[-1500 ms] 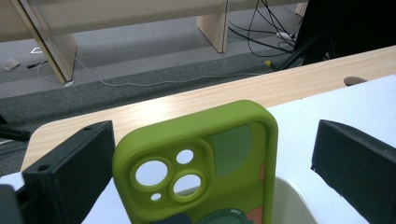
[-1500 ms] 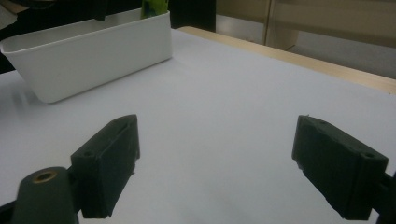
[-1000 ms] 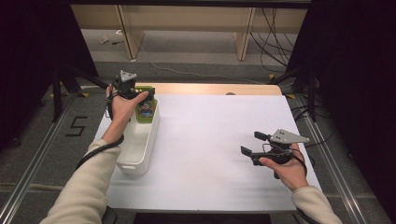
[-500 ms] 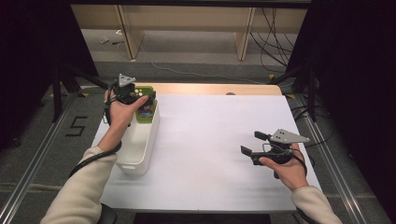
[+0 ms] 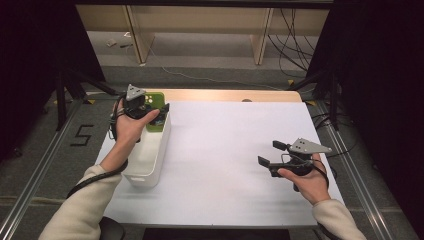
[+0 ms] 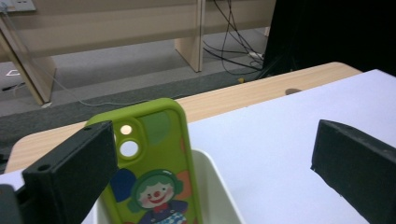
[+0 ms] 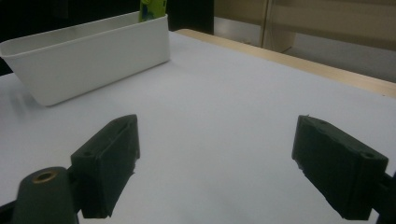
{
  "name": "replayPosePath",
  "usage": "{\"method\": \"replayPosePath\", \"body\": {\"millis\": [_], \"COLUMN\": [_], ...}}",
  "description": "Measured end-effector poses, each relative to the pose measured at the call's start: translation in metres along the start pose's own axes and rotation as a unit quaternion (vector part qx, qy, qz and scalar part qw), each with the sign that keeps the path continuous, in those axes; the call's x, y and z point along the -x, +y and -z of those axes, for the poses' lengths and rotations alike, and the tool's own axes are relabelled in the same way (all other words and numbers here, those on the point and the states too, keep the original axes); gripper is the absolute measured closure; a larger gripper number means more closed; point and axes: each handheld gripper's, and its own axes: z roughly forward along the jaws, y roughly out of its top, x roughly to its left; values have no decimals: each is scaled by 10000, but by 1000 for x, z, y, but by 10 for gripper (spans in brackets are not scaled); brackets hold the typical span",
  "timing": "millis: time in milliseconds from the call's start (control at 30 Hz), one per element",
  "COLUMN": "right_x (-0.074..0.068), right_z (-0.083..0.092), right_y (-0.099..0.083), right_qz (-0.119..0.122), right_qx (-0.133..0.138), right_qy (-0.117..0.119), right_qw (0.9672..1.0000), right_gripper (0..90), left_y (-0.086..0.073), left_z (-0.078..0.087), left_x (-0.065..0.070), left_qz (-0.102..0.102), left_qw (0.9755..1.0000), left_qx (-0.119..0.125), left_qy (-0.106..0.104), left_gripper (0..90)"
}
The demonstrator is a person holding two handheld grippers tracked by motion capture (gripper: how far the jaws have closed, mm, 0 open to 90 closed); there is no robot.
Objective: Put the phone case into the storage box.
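A green phone case [image 6: 154, 154] printed with a cartoon clown stands upright at the far end of a white bin [image 5: 150, 160] on the left of the table. Seen from above, the case [image 5: 156, 100] pokes over the bin's rim. My left gripper [image 5: 155, 107] hovers over that end with its jaws wide. In the left gripper view [image 6: 215, 140] the case sits just beside the left jaw, with a broad gap to the right one. My right gripper [image 5: 270, 153] rests low over the white sheet at the right, open and holding nothing [image 7: 215, 135].
The white sheet [image 5: 225, 150] covers most of the wooden table [image 5: 225, 95]. In the right gripper view the bin [image 7: 93, 60] lies far off to the left with the case's top [image 7: 152, 9] above it. Beyond the table are desk legs and cables on the floor.
The left hand has drifted slightly toward the far end of the bin. The right hand and its gripper have stayed put.
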Motion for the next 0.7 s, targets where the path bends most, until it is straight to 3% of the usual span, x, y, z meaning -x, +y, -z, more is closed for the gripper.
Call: {"method": "replayPosePath", "body": {"millis": [333,700], "right_x": [0,0], "right_z": [0,0], "right_y": [0,0], "right_qz": [5,10], "right_qx": [15,26], "right_qy": [-4,-5], "right_qw": [10000,10000], "right_gripper": [160,160], "left_y": [-8,-26], "left_z": [21,54], "left_x": [15,34], "left_qz": [-87,-202], "left_qw": [9993,9967], "left_qx": [184,277], "left_qy": [-313,-737], "left_gripper": [0,0]}}
